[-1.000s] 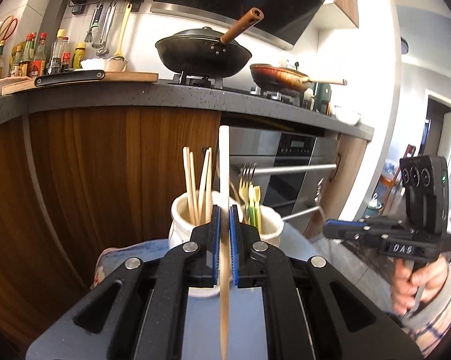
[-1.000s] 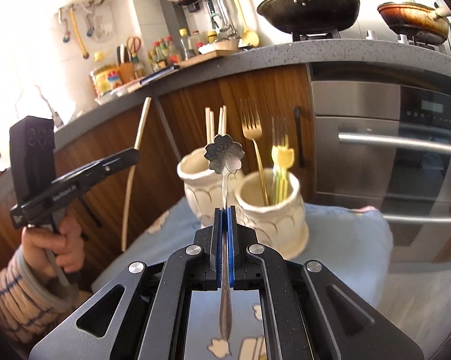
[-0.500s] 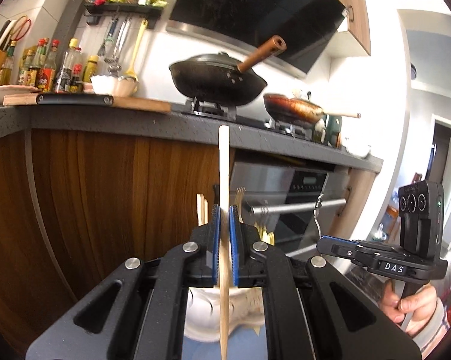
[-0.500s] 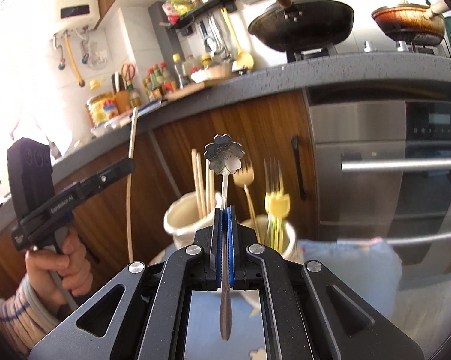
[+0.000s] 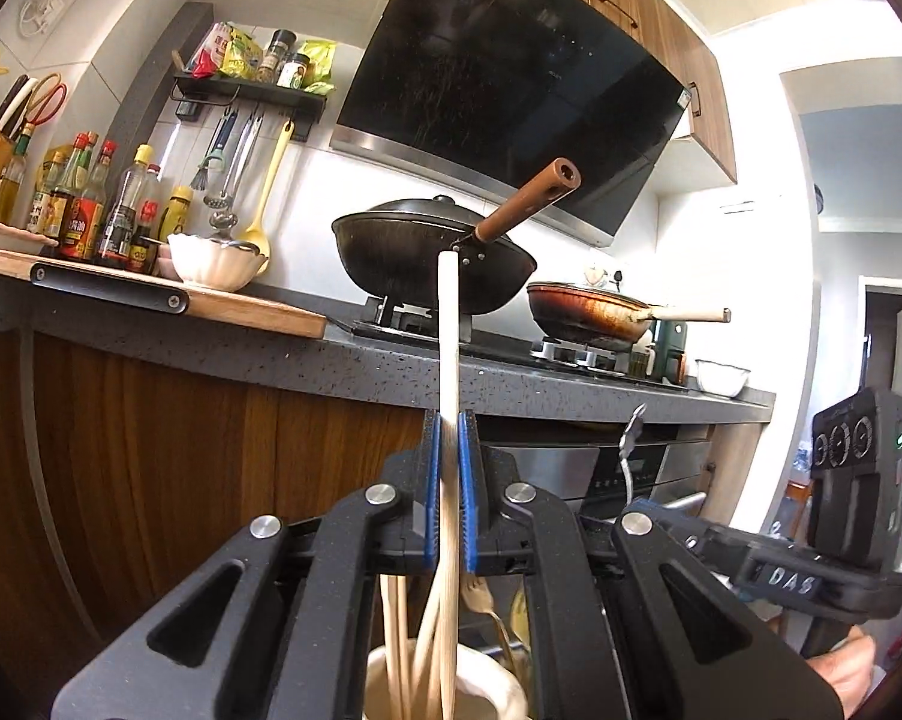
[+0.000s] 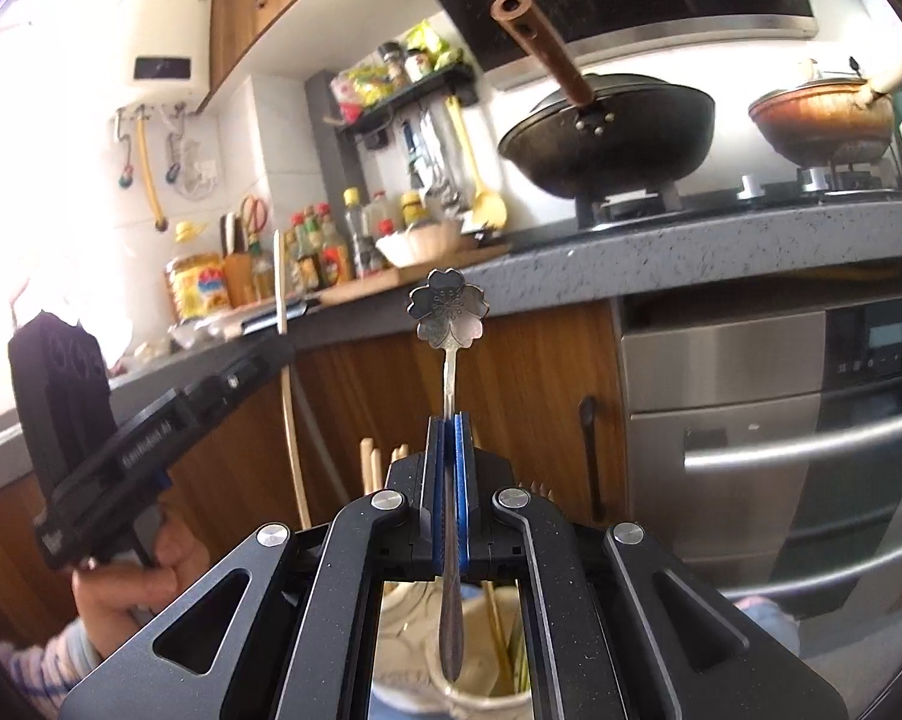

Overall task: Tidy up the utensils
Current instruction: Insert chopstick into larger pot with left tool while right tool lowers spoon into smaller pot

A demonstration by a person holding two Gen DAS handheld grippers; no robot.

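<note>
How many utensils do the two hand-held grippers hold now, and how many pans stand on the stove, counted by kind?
Wooden chopstick, in the left hand-held gripper: 1
Flower-shaped spoon, in the right hand-held gripper: 1
Black wok: 1
Brown pan: 1
Total: 4

The left hand-held gripper [image 5: 449,450] points about level, its blue pads pressed together on a pale wooden stick that stands upright between them. The right hand-held gripper [image 6: 449,450] tilts slightly downward, pads clamped on a thin metal handle. A hand [image 6: 133,594] in a striped sleeve grips the left one's handle.
</note>
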